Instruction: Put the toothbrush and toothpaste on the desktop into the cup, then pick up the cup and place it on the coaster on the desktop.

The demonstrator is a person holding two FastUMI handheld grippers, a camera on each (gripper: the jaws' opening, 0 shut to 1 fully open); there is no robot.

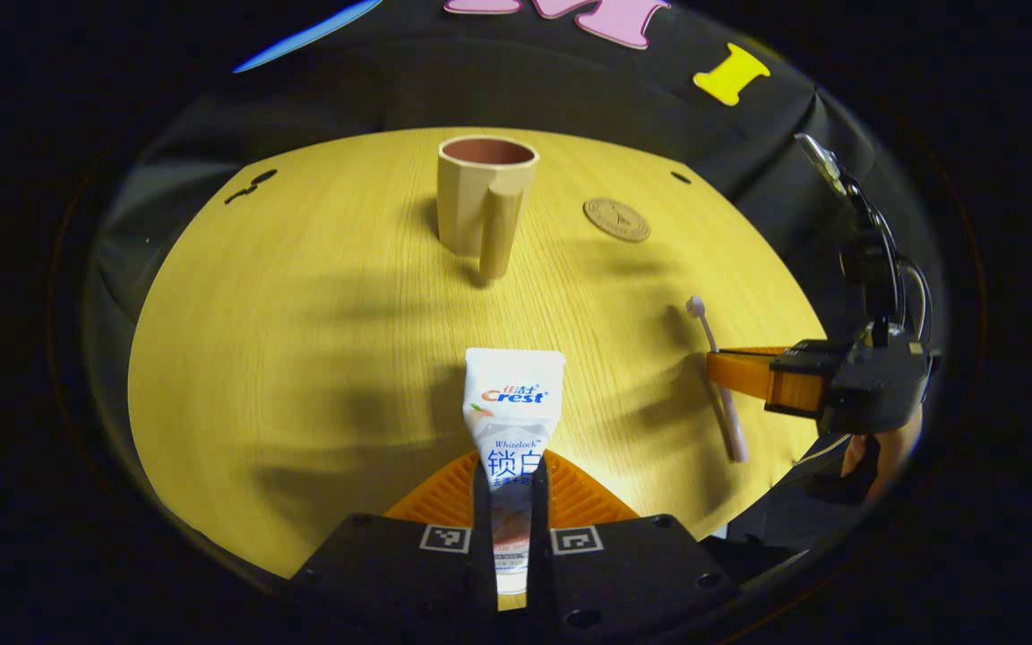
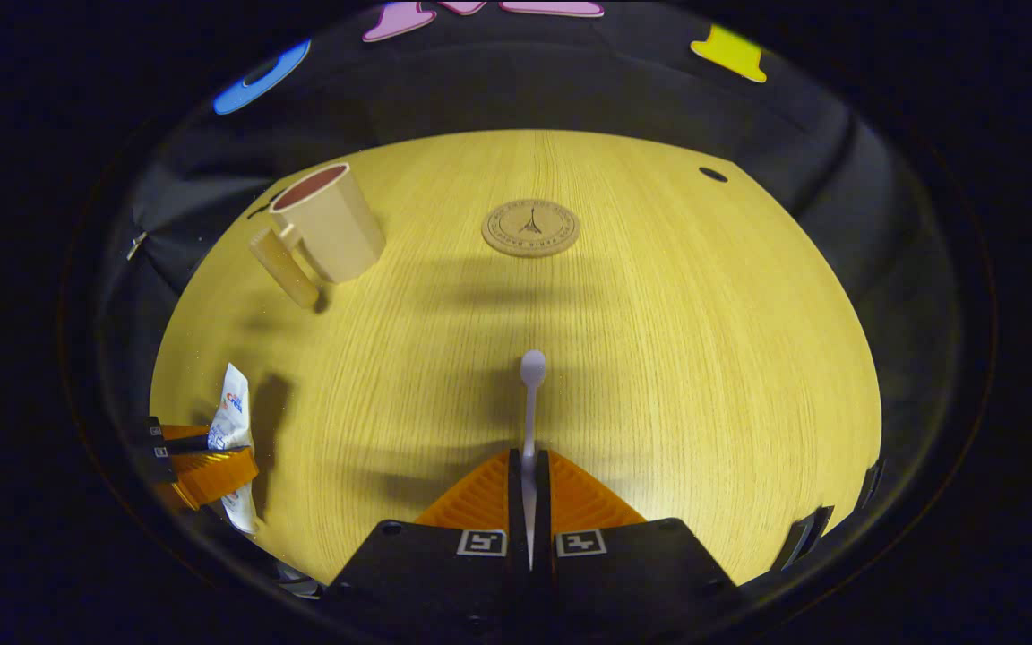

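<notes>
Black claw (image 1: 511, 502) housings, square markers

Toothbrush (image 2: 530, 403) clamped between right gripper (image 2: 528, 479) fingers, head pointed toward coaster (image 2: 530, 227). Cup (image 2: 328, 224) seen left of coaster.

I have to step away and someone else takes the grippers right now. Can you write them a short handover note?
Left gripper: shut on the toothpaste, tube pointing ahead toward the cup.
Right gripper: shut on the toothbrush, head pointing forward toward the coaster.
Cup: upright on the desk, nothing seen in it, handle toward the left gripper.
Coaster: bare, on the desk to the right of the cup.
Done: both items gripped.
Left: put toothpaste and toothbrush into the cup, then pick up the cup and set it on the coaster.
</notes>
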